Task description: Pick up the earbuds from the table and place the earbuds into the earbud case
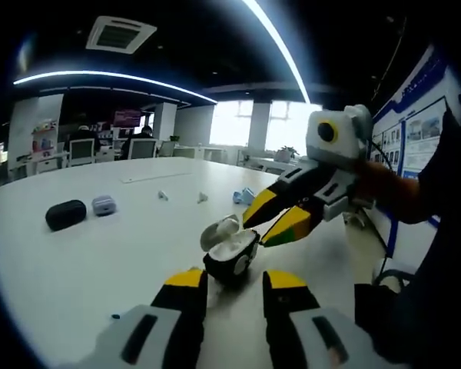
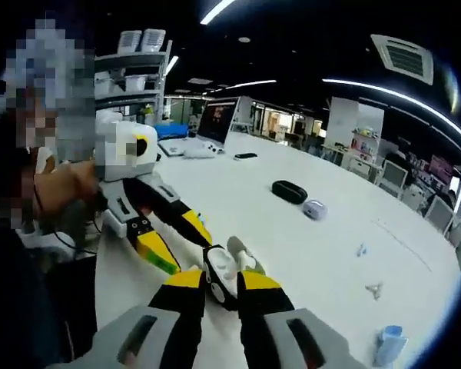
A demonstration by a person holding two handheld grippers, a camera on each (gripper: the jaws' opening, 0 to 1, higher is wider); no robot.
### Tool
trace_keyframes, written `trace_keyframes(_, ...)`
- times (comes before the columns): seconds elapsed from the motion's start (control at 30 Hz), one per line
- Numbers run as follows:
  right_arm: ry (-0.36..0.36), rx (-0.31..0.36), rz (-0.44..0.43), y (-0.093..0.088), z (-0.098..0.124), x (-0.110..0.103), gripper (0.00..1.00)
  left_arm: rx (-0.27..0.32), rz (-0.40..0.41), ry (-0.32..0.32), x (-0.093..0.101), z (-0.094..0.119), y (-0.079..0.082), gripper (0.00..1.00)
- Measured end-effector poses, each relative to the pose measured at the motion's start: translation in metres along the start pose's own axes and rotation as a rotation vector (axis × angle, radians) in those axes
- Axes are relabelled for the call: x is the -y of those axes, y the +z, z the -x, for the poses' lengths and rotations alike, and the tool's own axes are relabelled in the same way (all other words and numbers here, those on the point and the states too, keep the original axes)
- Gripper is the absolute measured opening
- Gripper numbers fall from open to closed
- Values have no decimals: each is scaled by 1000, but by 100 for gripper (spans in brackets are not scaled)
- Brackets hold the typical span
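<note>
**Jaws of both grippers close in on the open earbud case**

Jaws of my left gripper (image 1: 236,280) rise from the bottom of the left gripper view. They stand apart, and the earbud case (image 1: 232,260) sits right at their yellow tips, about as wide as the gap. I cannot tell if they press on it or only frame it.

Going from left to right in this view, a black oval case (image 1: 65,214) lies far out on the white table (image 1: 77,261). A pale bluish case (image 1: 104,204) is just beside it. Further right are two small white pieces (image 1: 163,195) (image 1: 202,197), well apart from each other and too small for me to name with certainty. After them comes a small blue object (image 1: 246,196).

In front of these stands the earbud case, dark outside and white inside, with its lid (image 1: 219,231) tilted open to the upper left. The right gripper (image 1: 261,229) comes in from the right, held by a person's hand (image 1: 384,188). Its tips are slightly parted and just beside the right edge of the case. I cannot tell if something is between them.

In the right gripper view the left gripper enters from the left, with its tips next to the case. The case sits in the gap of my right jaws, and again I cannot tell if they grip it. The black and pale cases lie farther off on the right.
</note>
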State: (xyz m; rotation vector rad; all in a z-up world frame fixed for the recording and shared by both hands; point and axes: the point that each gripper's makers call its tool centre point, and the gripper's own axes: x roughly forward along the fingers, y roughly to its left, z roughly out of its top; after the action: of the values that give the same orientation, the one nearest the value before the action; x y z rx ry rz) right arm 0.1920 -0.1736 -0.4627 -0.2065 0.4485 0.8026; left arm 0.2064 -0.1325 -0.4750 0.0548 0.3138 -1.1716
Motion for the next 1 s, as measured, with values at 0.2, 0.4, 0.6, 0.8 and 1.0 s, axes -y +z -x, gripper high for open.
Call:
trace_keyframes(0.2, -74, -17, -47, -4, -5, 14, 14, -45, 12, -77, -5, -16, 0, 35)
trace_keyframes(0.4, -80, -4, -78, -2, -11, 10, 13, -31, 17, -118, 2, -24, 4, 34)
trace_keyframes(0.6, -79, 4, -112, -1, -16, 9, 16, -36, 4, -123, 3, -25, 2, 34)
trace_keyframes(0.8, -108, 56, -293, 1, -20, 9, 20, -31, -3, -118, 3, -26, 1, 34)
trace_keyframes(1.0, -149, 101, -366, 1, -20, 13, 14, -32, -7, -126, 5, -28, -2, 34)
